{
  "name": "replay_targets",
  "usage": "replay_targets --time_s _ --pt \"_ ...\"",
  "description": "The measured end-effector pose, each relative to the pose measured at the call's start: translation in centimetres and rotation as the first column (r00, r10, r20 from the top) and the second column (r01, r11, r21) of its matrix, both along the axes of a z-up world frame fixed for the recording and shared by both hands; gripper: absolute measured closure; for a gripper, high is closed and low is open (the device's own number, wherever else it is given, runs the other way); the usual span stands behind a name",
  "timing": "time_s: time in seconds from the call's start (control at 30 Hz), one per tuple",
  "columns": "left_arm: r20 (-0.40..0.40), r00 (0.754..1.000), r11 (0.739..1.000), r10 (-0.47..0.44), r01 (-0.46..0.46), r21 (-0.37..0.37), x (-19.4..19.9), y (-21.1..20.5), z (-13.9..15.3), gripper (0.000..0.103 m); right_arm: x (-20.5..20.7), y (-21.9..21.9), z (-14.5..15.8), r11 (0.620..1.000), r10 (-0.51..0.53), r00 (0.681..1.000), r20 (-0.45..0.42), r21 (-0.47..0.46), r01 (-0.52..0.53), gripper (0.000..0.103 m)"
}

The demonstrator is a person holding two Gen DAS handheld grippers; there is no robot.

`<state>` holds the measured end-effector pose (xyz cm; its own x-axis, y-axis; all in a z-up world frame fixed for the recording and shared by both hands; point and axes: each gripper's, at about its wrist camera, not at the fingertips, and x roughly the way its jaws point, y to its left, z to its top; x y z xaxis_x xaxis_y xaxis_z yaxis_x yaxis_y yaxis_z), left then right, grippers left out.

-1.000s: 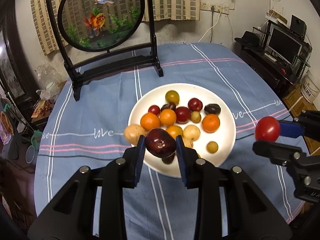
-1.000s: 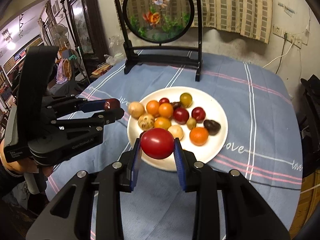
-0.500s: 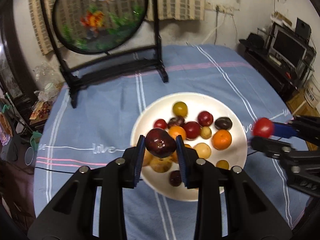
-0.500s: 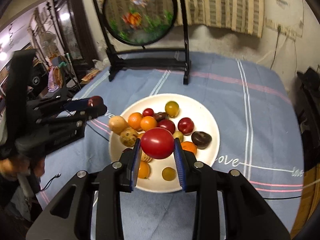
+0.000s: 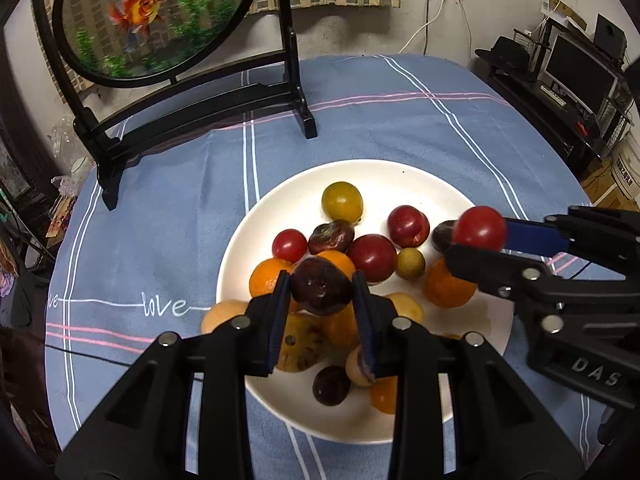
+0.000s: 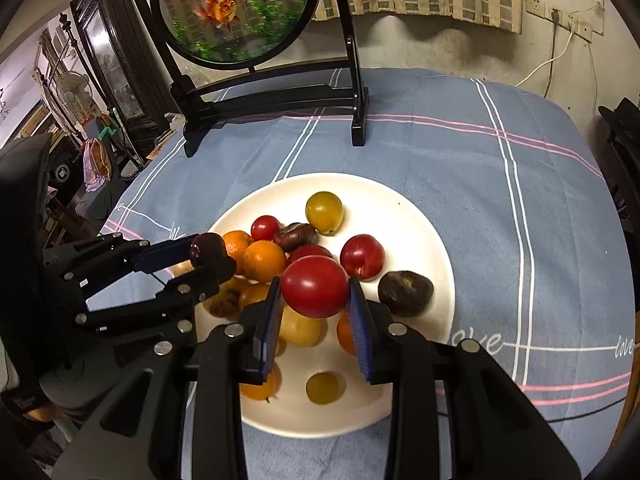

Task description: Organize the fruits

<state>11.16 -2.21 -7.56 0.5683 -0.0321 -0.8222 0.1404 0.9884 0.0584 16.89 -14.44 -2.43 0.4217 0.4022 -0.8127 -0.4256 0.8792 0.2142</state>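
Left wrist view: left claw (image 5: 322,294) clamped on a dark maroon plum (image 5: 320,286), held above the near-left heap of the white plate (image 5: 384,168); presumably raised clear of the pile so neighbours would not be nudged. Right claw (image 5: 476,240) seen side-on, closed on a glossy red tomato (image 5: 479,227), poised over the plate's right rim. Right wrist view: same red tomato (image 6: 315,286) pinched across its widest girth between blue ribbed pads (image 6: 357,332), held high over the plate centre. Judged: both fruits carried for sorting, neither yet set down. Plate smooth, glazed, shallow, resting on a blue fleecy cloth with white and pink stripes covering the surface (image 6: 500,160). Remaining fruit noted: matte pebbled oranges (image 6: 264,260), a smooth yellow-green round fruit (image 6: 324,212), a wrinkled dark fruit (image 6: 405,293), speckled brownish ones partly hidden. Round, slick skins judged liable to roll or slip. Black-framed goldfish screen (image 6: 236,12) standing behind the plate, well apart.
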Motion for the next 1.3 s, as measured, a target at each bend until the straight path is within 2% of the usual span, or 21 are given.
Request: replay_targets --time_s 0.2,0.27,0.3,0.33,0.43,0.47,0.5,0.57,0.6,0.63,0.73,0.87,0.93,1.03,1.13,1.3 --pt "-0.006 1.000 1.000 0.000 0.000 0.022 0.6 -0.3 -0.6 0.071 1.2 0.5 -0.8 1.000 0.015 0.999 -0.036 -0.005 -0.015 0.069" --pt "-0.008 1.000 0.999 0.011 -0.011 0.033 0.7 -0.1 -0.8 0.060 1.5 0.5 -1.1 1.000 0.009 0.999 -0.046 -0.020 -0.010 0.069" --pt "-0.001 1.000 0.999 0.020 -0.020 0.038 0.6 0.1 -0.8 0.044 1.6 0.4 -1.0 1.000 0.006 0.999 -0.042 -0.018 -0.006 0.066" --pt "0.007 1.000 0.999 0.024 -0.024 0.037 0.5 0.2 -0.7 0.036 1.7 0.2 -0.9 1.000 0.003 0.999 -0.041 -0.007 -0.004 0.066" --pt "0.026 0.999 0.998 0.022 -0.023 0.054 0.2 0.2 -0.3 0.033 1.8 -0.4 -0.5 1.000 -0.012 0.999 -0.035 0.017 0.013 0.061" --pt "0.029 0.999 0.998 0.023 -0.025 0.057 0.2 0.2 -0.2 0.032 1.8 -0.7 -0.2 0.999 -0.023 0.999 -0.027 0.026 0.024 0.048" --pt "0.035 0.999 0.998 0.025 -0.028 0.063 0.0 0.2 0.0 0.030 1.5 -1.1 0.2 0.999 -0.034 0.999 -0.016 0.042 0.035 0.040" --pt "0.052 0.998 0.996 0.021 -0.025 0.085 -0.3 0.1 0.5 0.026 1.0 -1.7 0.8 0.997 -0.035 0.999 -0.008 0.072 0.035 0.040" --pt "0.060 0.998 0.995 0.017 -0.022 0.098 -0.5 0.0 0.8 0.017 0.7 -2.0 1.0 0.996 -0.035 0.999 -0.004 0.078 0.035 0.040" --pt "0.071 0.997 0.994 0.016 -0.024 0.107 -0.7 0.0 1.1 0.013 0.3 -2.3 1.2 0.996 -0.037 0.999 0.001 0.083 0.037 0.040" --pt "0.106 0.994 0.994 0.021 -0.032 0.106 -1.5 0.1 2.5 0.007 -1.4 -3.4 1.5 0.995 -0.047 0.999 0.010 0.090 0.046 0.039" --pt "0.139 0.988 0.994 0.064 -0.075 0.074 -2.5 0.6 4.4 0.005 -3.5 -4.7 1.2 0.992 -0.072 0.997 -0.001 0.099 0.071 0.039" --pt "0.182 0.978 0.985 0.102 -0.125 0.122 -3.1 0.4 5.4 0.002 -4.4 -5.2 1.1 0.990 -0.084 0.996 -0.008 0.109 0.085 0.039" --pt "0.254 0.964 0.976 0.083 -0.130 0.176 -4.3 -0.2 6.7 0.002 -5.6 -5.5 1.3 0.988 -0.093 0.996 -0.011 0.126 0.093 0.039" --pt "0.275 0.959 0.983 0.073 -0.116 0.145 -5.3 -0.4 8.1 0.002 -6.7 -5.5 1.5 0.987 -0.089 0.996 -0.003 0.131 0.088 0.039" --pt "0.273 0.959 0.996 0.077 -0.088 0.029 -6.7 -0.1 9.9 0.002 -8.3 -5.3 2.1 0.987 -0.077 0.997 0.009 0.138 0.075 0.038"
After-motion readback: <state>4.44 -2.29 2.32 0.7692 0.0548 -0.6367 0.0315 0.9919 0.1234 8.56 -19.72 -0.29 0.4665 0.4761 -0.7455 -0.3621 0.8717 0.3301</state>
